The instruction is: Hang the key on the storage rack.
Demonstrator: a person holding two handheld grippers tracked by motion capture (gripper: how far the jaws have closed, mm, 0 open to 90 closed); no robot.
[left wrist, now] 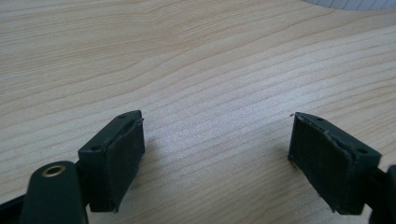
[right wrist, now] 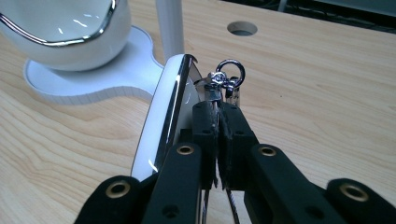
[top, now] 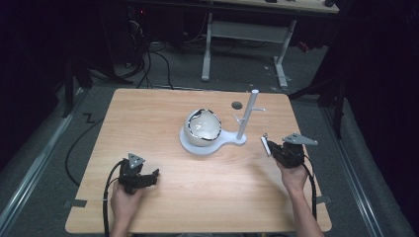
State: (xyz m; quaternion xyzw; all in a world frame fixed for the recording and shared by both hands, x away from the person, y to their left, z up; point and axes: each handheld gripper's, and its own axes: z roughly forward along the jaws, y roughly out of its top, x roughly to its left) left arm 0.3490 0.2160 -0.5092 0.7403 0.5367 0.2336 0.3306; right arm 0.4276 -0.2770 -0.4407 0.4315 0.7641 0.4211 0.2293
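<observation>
- Right tool [right wrist: 217, 135] clenched on a small metal clasp with a ring [right wrist: 231, 70], a white chrome-edged piece [right wrist: 163, 121] hanging beside it, held off the tabletop [top: 197, 197].
- Left tool [left wrist: 217, 158] released, jaws wide apart, low over bare wood.
- White stand [top: 245, 116] and chrome-rimmed bowl [top: 202, 126] just ahead, mid-tabletop.
- Likely step: carrying the piece in for hanging.
- Next, probably: lifting the ring onto a peg.
</observation>
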